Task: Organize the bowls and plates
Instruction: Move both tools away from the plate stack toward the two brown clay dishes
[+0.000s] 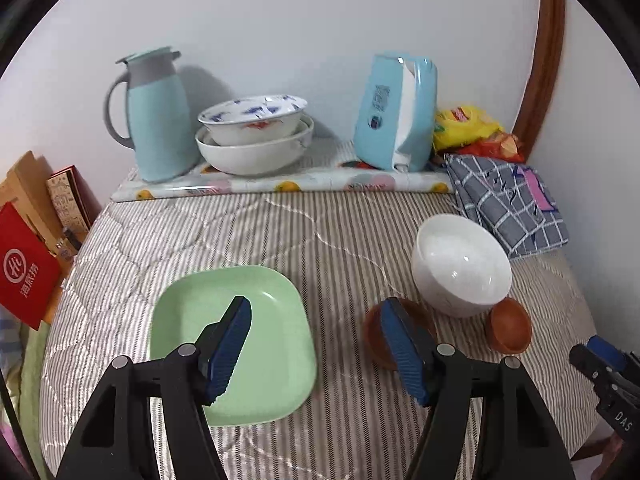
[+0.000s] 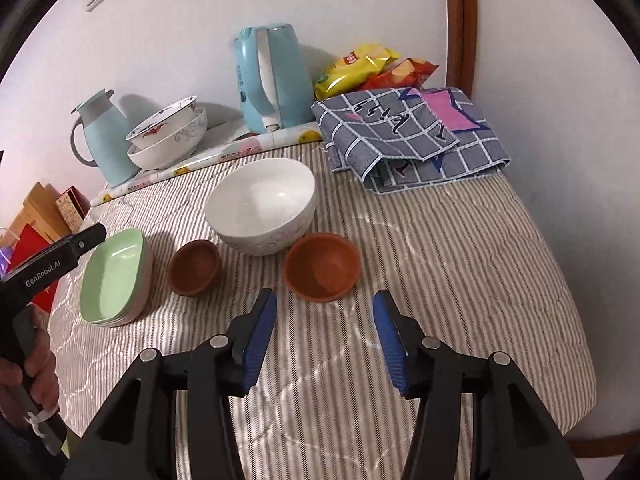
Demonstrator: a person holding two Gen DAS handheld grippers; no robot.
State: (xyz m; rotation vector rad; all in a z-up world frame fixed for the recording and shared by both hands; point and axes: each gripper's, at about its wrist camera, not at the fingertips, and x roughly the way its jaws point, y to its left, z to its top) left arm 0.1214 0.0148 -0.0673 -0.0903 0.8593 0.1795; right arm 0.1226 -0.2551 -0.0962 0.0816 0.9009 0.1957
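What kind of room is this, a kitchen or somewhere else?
Probably a lived-in home rather than a proper kitchen: the dishes sit on a striped quilted cover, with an electric kettle, a thermos jug and snack bags against a plain wall.

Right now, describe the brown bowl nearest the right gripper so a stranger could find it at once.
Start at the large white bowl in the middle of the striped tablecloth. Two small brown bowls sit just in front of it. The one meant is on the right, toward the checked cloth, and looks lighter and more orange than its darker twin nearer the green plate.
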